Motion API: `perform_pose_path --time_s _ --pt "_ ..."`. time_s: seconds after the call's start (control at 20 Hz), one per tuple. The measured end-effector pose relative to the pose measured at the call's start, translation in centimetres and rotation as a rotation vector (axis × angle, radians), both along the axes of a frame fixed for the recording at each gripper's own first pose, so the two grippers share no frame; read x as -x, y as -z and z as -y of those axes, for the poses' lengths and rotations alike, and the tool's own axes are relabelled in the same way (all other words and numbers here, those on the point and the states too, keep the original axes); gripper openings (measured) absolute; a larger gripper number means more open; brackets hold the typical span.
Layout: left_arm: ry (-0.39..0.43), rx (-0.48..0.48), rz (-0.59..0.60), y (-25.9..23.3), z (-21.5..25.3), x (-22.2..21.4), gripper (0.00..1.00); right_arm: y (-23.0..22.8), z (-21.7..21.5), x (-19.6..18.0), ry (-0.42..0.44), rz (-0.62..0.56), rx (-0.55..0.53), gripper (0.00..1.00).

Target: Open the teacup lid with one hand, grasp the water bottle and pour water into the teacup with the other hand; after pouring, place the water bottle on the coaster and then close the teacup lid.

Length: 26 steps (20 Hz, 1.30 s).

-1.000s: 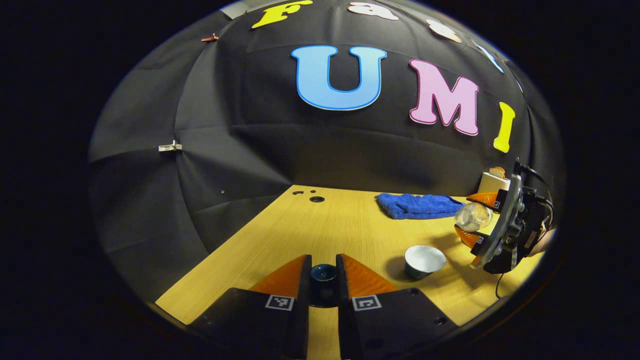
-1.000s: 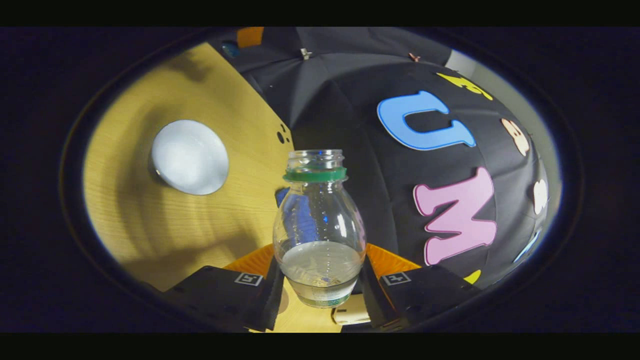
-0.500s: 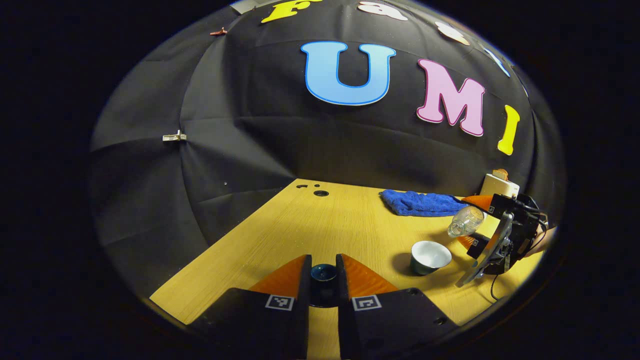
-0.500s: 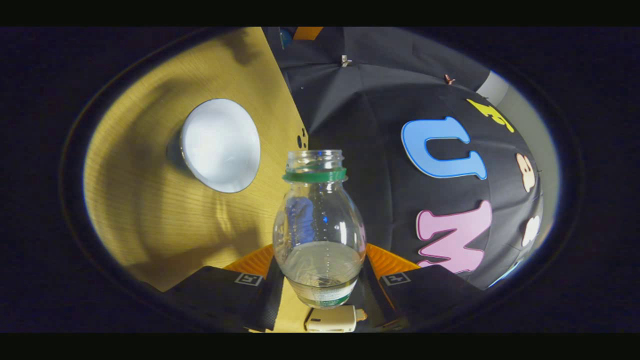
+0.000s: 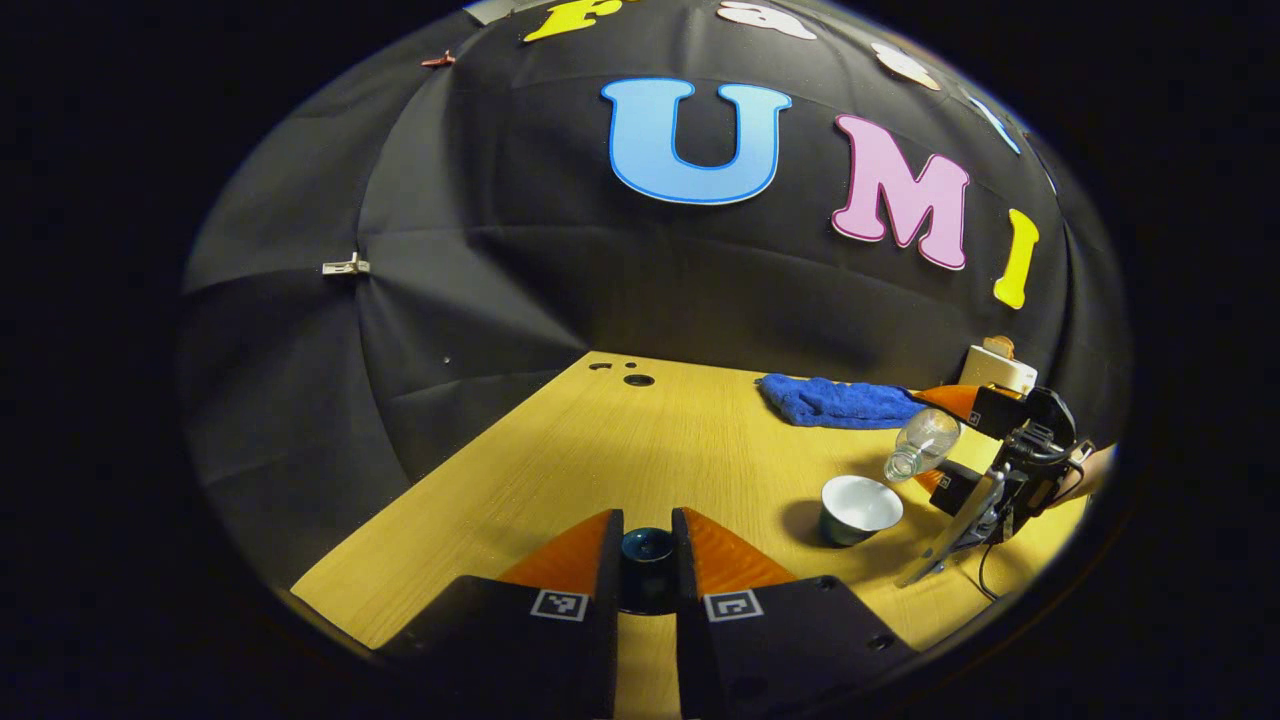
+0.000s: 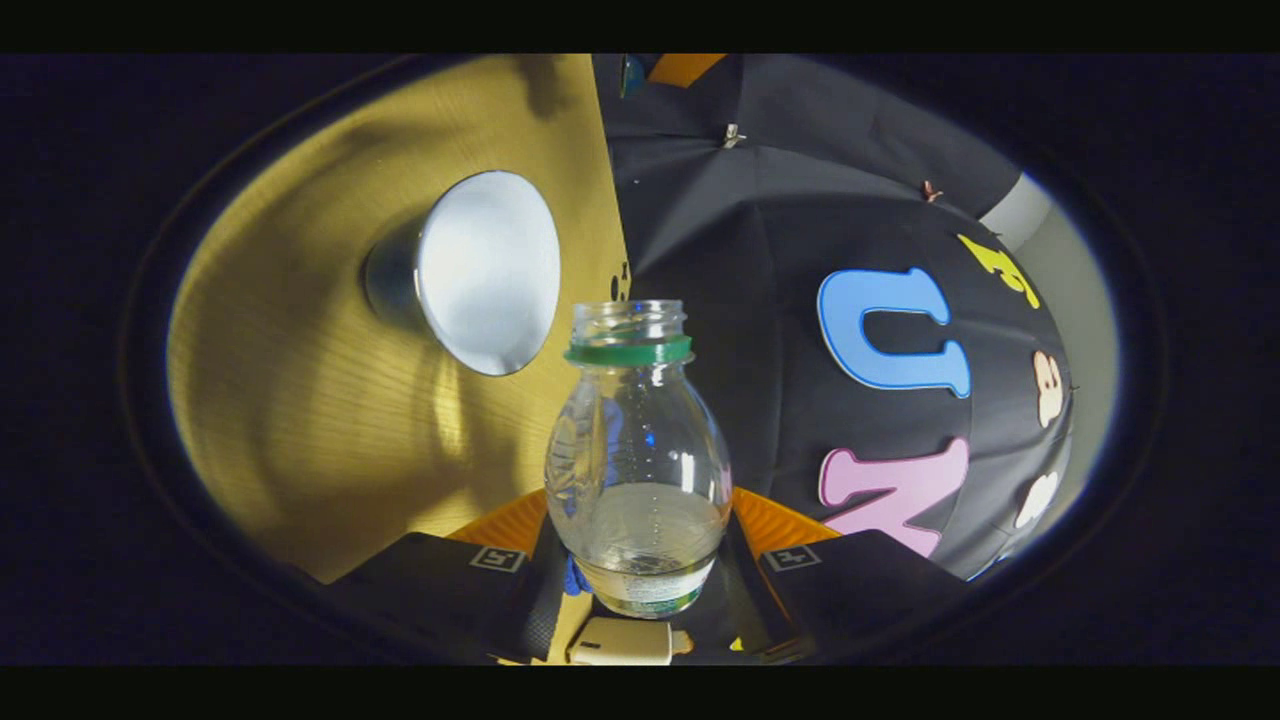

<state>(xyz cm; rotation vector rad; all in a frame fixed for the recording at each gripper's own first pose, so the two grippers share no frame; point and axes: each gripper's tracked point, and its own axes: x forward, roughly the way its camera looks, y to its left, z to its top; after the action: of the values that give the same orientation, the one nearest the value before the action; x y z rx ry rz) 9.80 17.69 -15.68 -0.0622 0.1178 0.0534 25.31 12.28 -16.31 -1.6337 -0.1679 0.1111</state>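
While the pour is being set up: both tools are carrying something, and the cup (image 5: pixel 858 508) serves as the landmark below.

Left tool (image 5: pixel 647 553): gripping the dark lid (image 5: pixel 646 548) between narrow jaws, holding it low over the counter (image 5: pixel 640 450), well to the left of the cup.

Right tool (image 6: pixel 640 560): clamping the bottle (image 6: pixel 638 470) at its lower body; in the left gripper view the bottle (image 5: pixel 920 442) is tilting mouth-down, just above and to the right of the cup.

Cup: standing open on the counter, its pale inside (image 6: pixel 490 270) facing up; whether water is landing in it, I cannot tell.

Cloth (image 5: pixel 840 402): lying behind the cup.

Coaster: I am not making it out.

Risk: the bottle's mouth seems to be sitting near the cup's rim rather than over its centre, so tipping further could be sending water onto the counter.

Risk: the bottle is smooth and rounded, so it may be slipping in the jaws as it tilts.
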Motion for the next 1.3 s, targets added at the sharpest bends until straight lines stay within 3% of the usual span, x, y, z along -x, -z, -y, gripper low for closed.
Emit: perform_pose_path --time_s 0.05,0.1,0.2,1.3 --pt "0.003 -0.002 -0.002 0.1 0.1 0.0 0.28 0.2 0.0 -0.1 0.000 -0.002 0.011 0.71" --pt "0.005 -0.006 -0.004 0.1 0.1 0.0 0.24 0.3 -0.1 -0.1 -0.006 -0.003 0.022 0.71" --pt "0.007 -0.009 -0.004 0.2 -0.1 0.1 0.28 0.4 -0.5 -0.3 -0.016 -0.002 0.040 0.71" --pt "0.017 -0.024 -0.011 0.5 0.1 0.2 0.28 -0.3 -1.1 -1.7 -0.053 0.040 0.162 0.70"
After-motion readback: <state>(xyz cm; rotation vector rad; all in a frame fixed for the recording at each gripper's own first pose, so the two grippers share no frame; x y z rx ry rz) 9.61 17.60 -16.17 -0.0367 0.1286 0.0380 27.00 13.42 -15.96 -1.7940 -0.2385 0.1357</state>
